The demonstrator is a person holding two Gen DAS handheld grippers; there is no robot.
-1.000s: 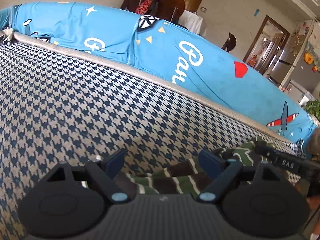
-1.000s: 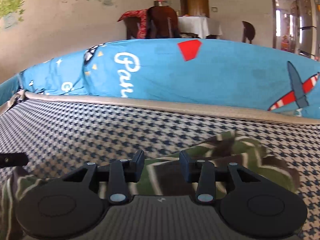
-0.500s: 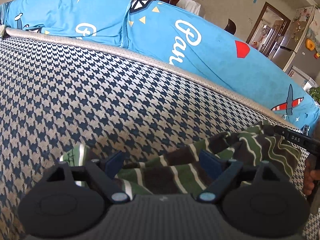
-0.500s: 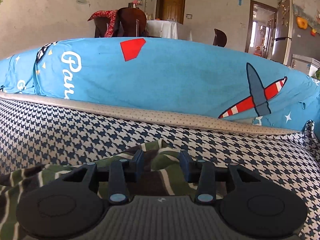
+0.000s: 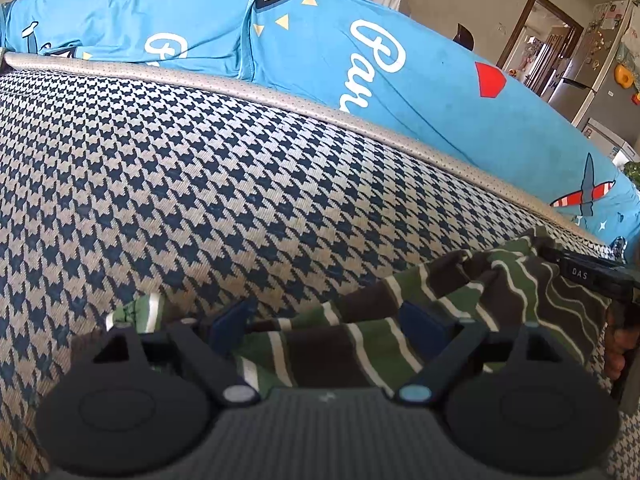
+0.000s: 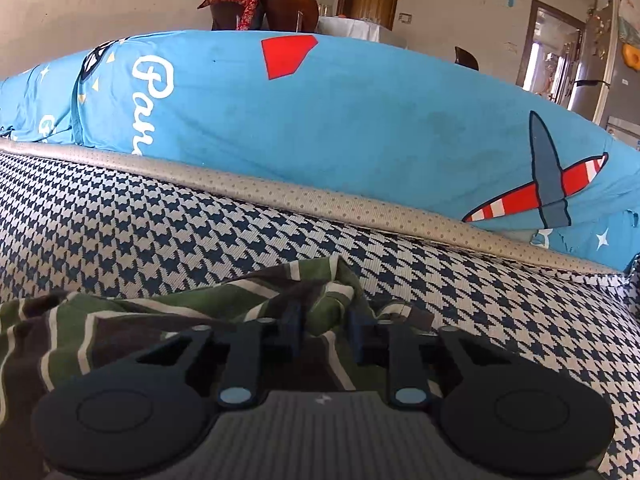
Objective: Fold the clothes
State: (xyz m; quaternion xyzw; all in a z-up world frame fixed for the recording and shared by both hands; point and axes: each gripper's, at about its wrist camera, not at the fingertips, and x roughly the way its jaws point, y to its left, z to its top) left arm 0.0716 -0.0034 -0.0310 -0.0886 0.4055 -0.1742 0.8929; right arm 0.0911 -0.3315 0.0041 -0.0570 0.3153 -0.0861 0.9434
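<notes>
Hand-held gripper on the right (image 6: 324, 330) has its jaws narrow, and a bunched ridge of the striped shirt (image 6: 132, 320) stands between them; whether the pads really press the cloth, I cannot tell for sure, but it looks like a pinch. Left hand-held gripper (image 5: 328, 320) is wide, its blue fingers (image 5: 232, 320) hang over the shirt (image 5: 332, 344) with cloth under and between them, not clamped.

What can go wrong, in my judgement: the right pinch takes only a small crumpled fold, so if it lifts, the cloth may slip out or pull up several layers together and the fold becomes crooked. The left jaws are so wide that they may close on a thick bundle, or also catch the sofa cover under it.

The shirt is green and brown with thin white stripes. It lies crumpled on the houndstooth seat (image 5: 200, 184) of the sofa, near the front, stretched between both grippers, with wrinkles and no flat edge visible. Behind stands the blue cushion (image 6: 360, 120) with an airplane print.
</notes>
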